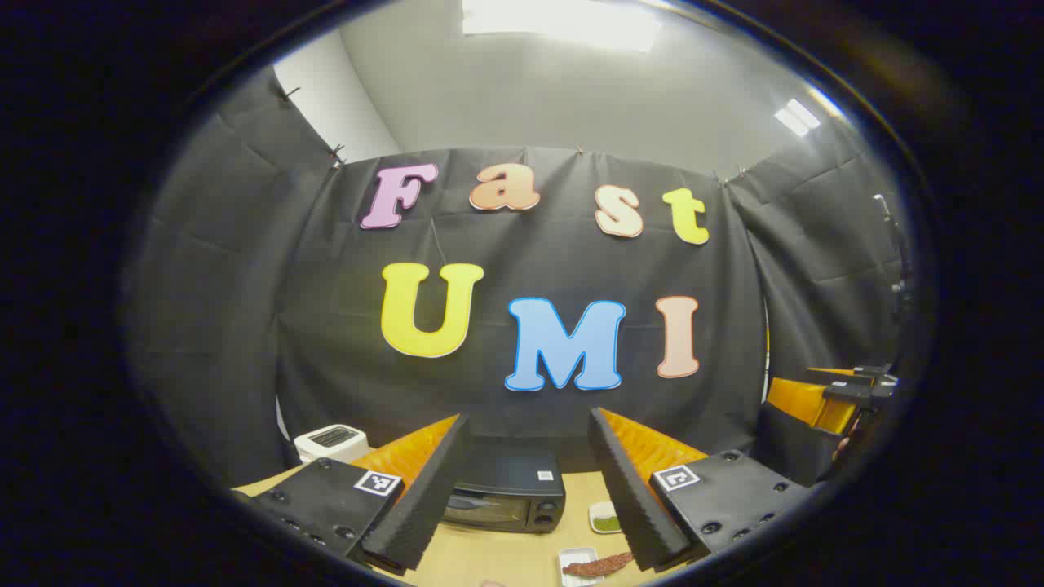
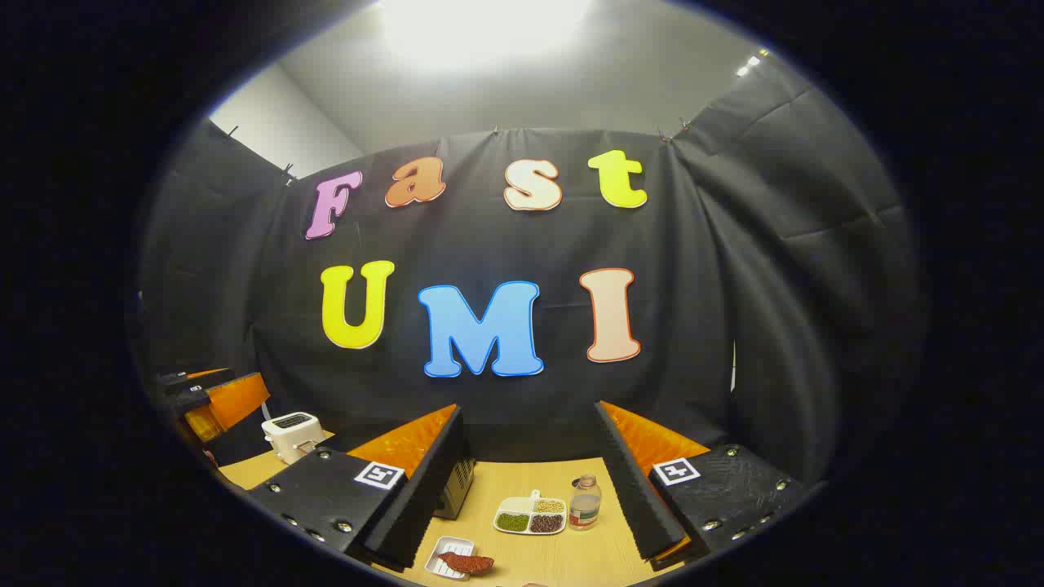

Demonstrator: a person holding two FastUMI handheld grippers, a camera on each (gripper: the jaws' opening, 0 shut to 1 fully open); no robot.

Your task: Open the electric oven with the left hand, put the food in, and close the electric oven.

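**Both grippers raised and empty, oven door shut**

Left gripper (image 1: 526,489): spread wide, nothing between the fingers. It hangs above the counter (image 1: 506,554), aimed at the booth's back wall. Through the gap between its fingers sits the electric oven (image 1: 506,493), a dark box with its glass door closed and two knobs on its right side. The oven stands toward the back edge of the counter.

Food (image 1: 599,564): a reddish-brown strip lying in a small white tray (image 1: 575,558) near the front edge of the counter, in front of the oven and a little to its right, apart from it. The strip overhangs the tray's right side.

Right gripper (image 2: 530,497): also spread wide and holding nothing, above the counter. In the right gripper view, its left finger covers most of the oven.

Other items: a white toaster (image 1: 330,442) at the counter's back left corner, left of the oven. A white divided dish (image 2: 530,516) with green, tan and dark fillings lies mid-counter, and a small clear bottle (image 2: 585,501) stands upright just beside its right edge; whether they touch, I cannot tell.
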